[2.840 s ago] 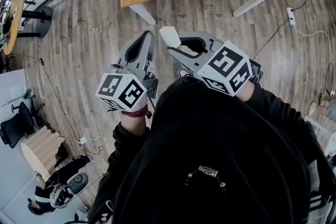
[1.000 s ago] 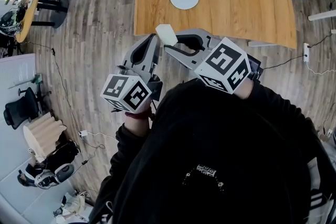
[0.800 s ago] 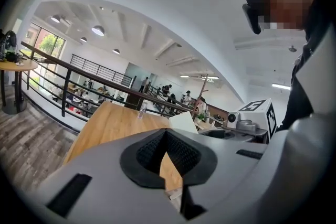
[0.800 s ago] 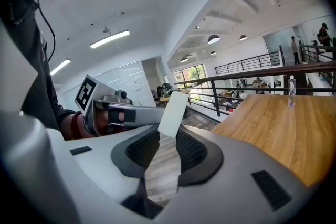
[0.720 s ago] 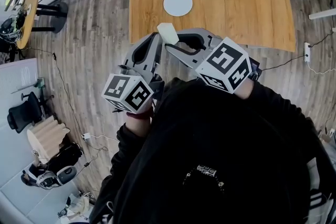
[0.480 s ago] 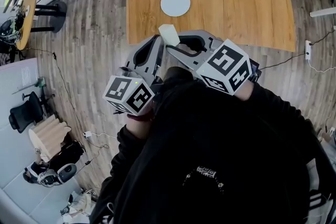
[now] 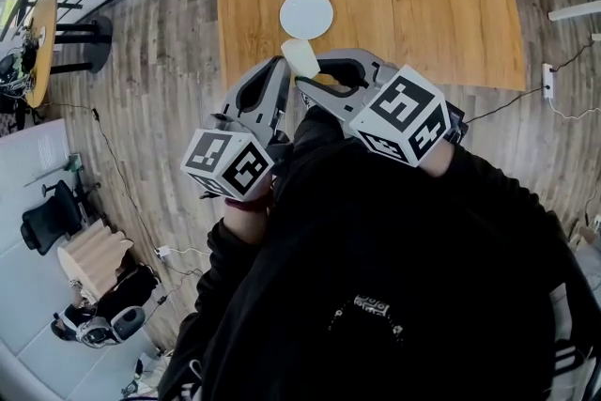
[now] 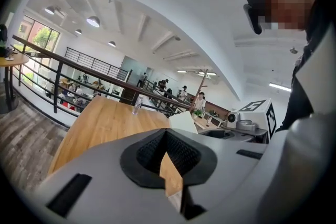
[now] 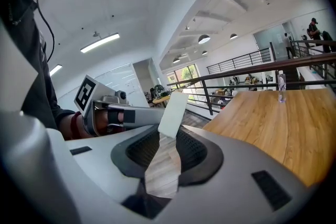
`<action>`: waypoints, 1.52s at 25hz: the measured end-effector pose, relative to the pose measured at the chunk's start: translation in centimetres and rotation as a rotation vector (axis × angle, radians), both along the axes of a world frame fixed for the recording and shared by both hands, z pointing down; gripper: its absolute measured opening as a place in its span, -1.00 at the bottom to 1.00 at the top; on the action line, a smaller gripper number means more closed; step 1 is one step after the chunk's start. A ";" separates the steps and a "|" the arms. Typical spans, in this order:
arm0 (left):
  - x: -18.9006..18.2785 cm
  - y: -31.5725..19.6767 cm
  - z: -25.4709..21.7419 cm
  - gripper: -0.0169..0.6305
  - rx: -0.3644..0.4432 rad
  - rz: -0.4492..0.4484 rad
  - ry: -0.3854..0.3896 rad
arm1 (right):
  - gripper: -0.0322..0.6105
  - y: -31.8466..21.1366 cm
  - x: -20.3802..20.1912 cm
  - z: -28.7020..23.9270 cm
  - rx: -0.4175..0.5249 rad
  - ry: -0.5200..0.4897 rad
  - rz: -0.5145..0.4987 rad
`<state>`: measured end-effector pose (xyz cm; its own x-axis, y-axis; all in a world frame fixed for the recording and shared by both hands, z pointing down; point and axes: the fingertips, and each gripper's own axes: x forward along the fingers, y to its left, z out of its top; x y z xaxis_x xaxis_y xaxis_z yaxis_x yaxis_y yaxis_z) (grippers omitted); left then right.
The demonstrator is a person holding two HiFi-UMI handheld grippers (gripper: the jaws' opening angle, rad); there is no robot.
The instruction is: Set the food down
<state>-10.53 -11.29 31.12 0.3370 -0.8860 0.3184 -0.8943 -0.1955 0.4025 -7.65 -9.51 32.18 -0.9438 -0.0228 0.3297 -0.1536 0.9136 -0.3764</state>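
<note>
One pale flat slab (image 9: 174,106) (food) tight in right claw (image 9: 168,136) — left claw (image 8: 167,135) closed, empty.

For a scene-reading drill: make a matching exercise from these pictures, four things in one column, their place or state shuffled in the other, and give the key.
Things:
1. white plate
2. pale food piece
3. left gripper
4. black chair

Place or state:
A. jaws together, nothing between them
B. at the far left of the head view
C. lying on the wooden table
D. clamped in the right gripper

Pairs: 1-C, 2-D, 3-A, 4-B.
</note>
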 end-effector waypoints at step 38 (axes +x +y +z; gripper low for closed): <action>-18.1 -14.2 4.2 -0.96 -0.044 0.240 0.088 | -0.56 -13.2 -17.2 4.3 -0.108 0.176 0.210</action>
<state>-28.66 -25.50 35.28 0.5644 -0.7630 0.3152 -0.7854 -0.3788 0.4895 -24.83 -22.74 36.49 -0.8502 -0.1673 0.4991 -0.4065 0.8111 -0.4205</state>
